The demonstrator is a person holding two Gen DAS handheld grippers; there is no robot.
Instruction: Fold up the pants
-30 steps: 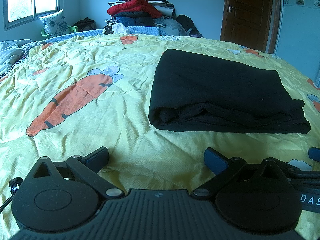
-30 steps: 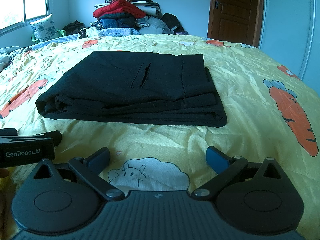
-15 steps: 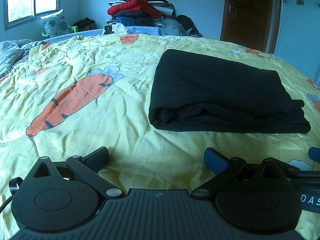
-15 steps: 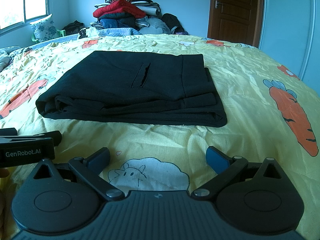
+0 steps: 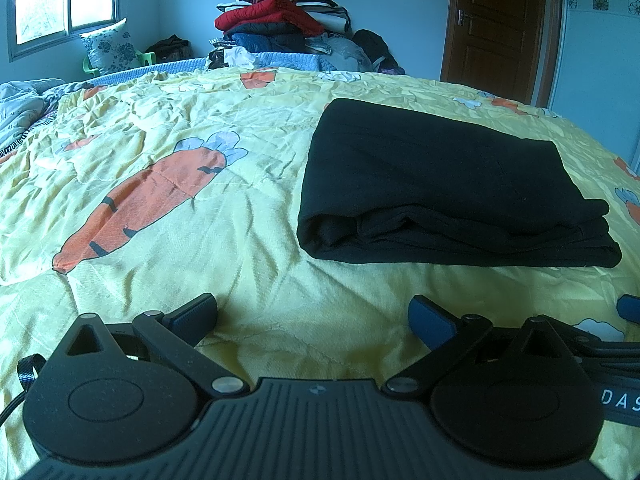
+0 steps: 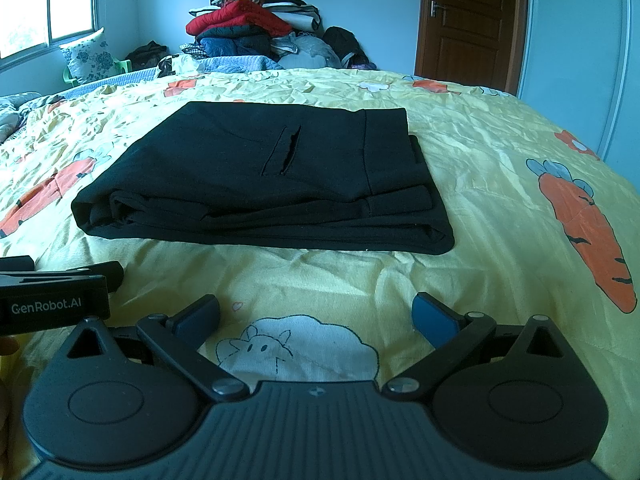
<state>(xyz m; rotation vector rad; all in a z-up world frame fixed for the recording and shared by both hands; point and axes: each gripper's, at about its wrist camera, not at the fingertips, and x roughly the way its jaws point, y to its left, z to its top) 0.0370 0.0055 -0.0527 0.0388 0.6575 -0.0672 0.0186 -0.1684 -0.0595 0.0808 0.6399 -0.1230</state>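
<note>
Looks like the pants (image 6: 256, 176) are pretty much folded, a neat black rectangle lying on the bed (image 6: 500, 184) with its carrot-print cover. From the right hand-held gripper (image 6: 316, 316) the stack sits straight ahead and a touch to its left, long axis running crosswise, the layered edge facing it. From the left hand-held gripper (image 5: 312, 316) the pants (image 5: 440, 184) are ahead and off to its right, so I'd say the right one has the more direct line in, though both are about equally close. Both have their jaws spread wide with nothing between them, just hovering low over the cover and clear of the fabric. They're side by side; the left one's body pokes into the right view's left edge. If another fold were wanted, that near edge is the grab spot, but I'd call it done.
</note>
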